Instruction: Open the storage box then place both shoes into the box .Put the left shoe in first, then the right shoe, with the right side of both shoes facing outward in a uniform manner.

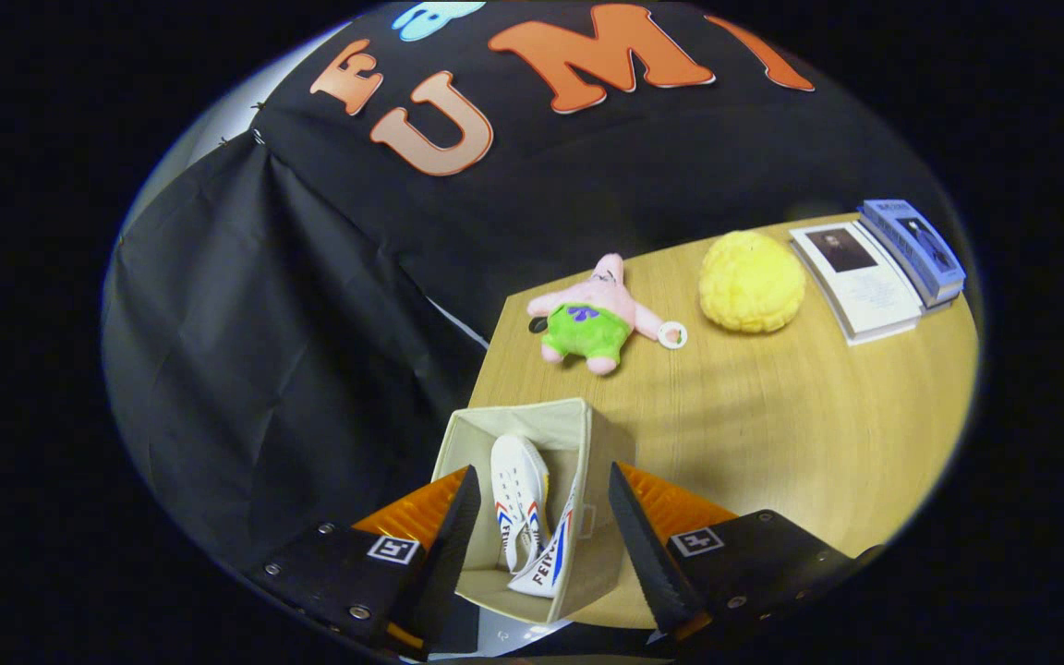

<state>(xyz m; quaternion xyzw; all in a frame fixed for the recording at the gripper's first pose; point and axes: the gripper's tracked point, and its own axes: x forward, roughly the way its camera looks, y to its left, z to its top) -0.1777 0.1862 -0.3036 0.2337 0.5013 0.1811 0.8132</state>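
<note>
Near wall of the storage box (pixel 532 434) and shoe (pixel 518 499) heels behind the fingers (pixel 453 545).

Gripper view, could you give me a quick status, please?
Gripper open, jaws empty above storage box. Both shoes inside. Nothing in the way.

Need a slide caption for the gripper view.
Open hand-held gripper above the open storage box holding both shoes.
</note>
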